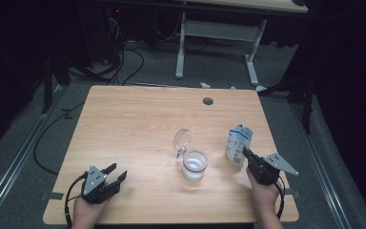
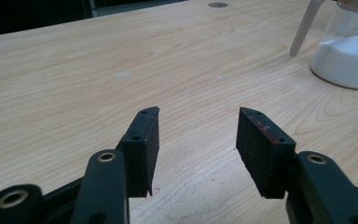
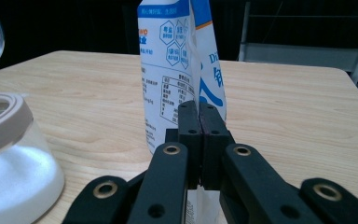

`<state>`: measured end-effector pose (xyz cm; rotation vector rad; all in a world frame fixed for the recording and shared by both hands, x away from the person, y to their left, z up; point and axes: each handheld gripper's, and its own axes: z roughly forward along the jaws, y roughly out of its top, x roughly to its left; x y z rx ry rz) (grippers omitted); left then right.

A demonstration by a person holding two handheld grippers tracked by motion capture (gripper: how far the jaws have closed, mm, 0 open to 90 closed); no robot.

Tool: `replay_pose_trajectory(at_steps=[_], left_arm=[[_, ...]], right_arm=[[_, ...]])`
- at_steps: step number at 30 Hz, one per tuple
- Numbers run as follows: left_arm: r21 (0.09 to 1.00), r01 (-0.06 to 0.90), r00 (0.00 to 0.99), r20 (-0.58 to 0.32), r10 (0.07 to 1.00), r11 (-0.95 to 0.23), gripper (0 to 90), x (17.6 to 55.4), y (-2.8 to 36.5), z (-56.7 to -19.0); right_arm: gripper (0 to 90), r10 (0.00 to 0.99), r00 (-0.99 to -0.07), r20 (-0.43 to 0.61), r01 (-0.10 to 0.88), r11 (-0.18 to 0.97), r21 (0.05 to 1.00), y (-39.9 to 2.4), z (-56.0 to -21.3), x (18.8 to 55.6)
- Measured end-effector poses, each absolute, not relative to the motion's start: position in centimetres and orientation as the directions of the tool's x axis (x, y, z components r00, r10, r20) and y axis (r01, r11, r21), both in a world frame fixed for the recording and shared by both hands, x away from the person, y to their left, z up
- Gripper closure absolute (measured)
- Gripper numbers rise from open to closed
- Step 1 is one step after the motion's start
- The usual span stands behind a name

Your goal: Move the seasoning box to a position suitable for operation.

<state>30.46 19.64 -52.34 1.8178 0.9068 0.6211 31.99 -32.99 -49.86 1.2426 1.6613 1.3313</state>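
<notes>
A white and blue printed pouch (image 1: 238, 143) (image 3: 168, 70) stands upright near the table's right edge. My right gripper (image 1: 246, 152) (image 3: 199, 112) is shut on its lower edge, with the thin film pinched between the pads. A glass jar (image 1: 194, 165) (image 2: 349, 51) (image 3: 9, 158) holding white powder sits just left of the pouch, and its clear hinged lid (image 1: 182, 140) is swung open toward the back. At the table's front left, my left gripper (image 1: 116, 172) (image 2: 198, 135) rests low over the wood, open, with nothing between its pads.
The wooden table (image 1: 133, 124) has a round cable hole (image 1: 208, 101) (image 2: 217, 4) near its far edge. Beyond it stands a white desk frame (image 1: 214, 33), with cables on the dark floor. The pouch is close to the right edge.
</notes>
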Motion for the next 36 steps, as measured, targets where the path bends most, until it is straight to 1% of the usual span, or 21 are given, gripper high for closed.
replay_pose_trajectory(at_steps=[14,36], left_arm=[[0.918,0.306,0.597,0.023,0.802,-0.254,49.4,30.53,19.51,-52.37],[0.916,0.314,0.595,0.014,0.803,-0.249,49.4,30.59,19.59,-52.45]], right_arm=[[87.6,0.949,-0.313,0.043,0.278,0.048,0.959,-33.01,-50.25,31.45],[78.0,0.95,-0.312,0.036,0.288,0.059,0.956,-32.34,-50.26,31.73]])
